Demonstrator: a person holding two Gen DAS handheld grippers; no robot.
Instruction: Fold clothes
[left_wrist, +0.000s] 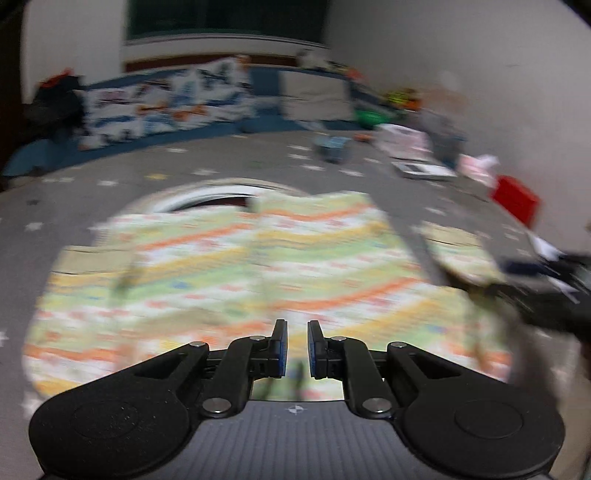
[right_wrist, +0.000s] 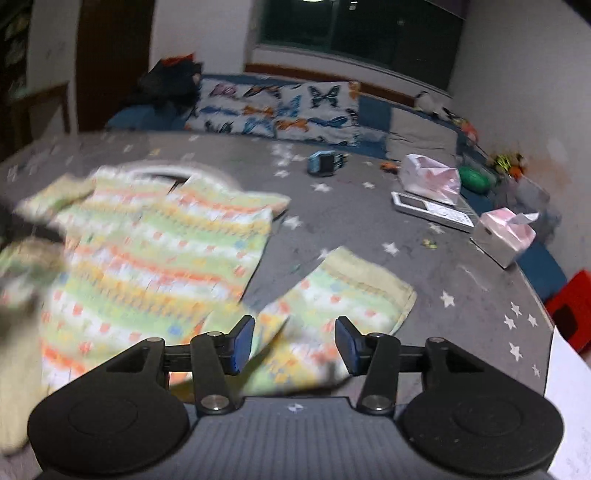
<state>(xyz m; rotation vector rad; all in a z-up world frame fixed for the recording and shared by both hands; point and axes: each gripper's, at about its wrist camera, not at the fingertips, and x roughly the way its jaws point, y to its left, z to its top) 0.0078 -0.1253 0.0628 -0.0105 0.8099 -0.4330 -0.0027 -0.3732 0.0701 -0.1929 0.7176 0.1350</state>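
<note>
Between the blue pads of the left gripper (left_wrist: 297, 349) only a narrow gap shows, the jaws drawn almost together with no cloth visibly pinched in them; the view is smeared. Just beyond its fingertips the striped shirt (left_wrist: 258, 266) spreads across the grey star-print bedspread (left_wrist: 92, 177), its white-edged collar on the far side. Off to the right of these jaws a sleeve (left_wrist: 458, 251) lies a little apart from the body of the garment, and beyond it sits a red box (left_wrist: 515, 199).

The right gripper (right_wrist: 294, 345) holds its jaws wide apart, nothing between them, hovering over a sleeve (right_wrist: 343, 306) that lies directly ahead and under the fingertips. To the left of these jaws the shirt's body (right_wrist: 159, 251) stretches away toward the collar. Farther ahead sit a small blue gadget (right_wrist: 325, 162), a pink plastic bag (right_wrist: 430, 177) and a white device (right_wrist: 432, 210), with a butterfly-print pillow (right_wrist: 280, 110) beyond.
</note>
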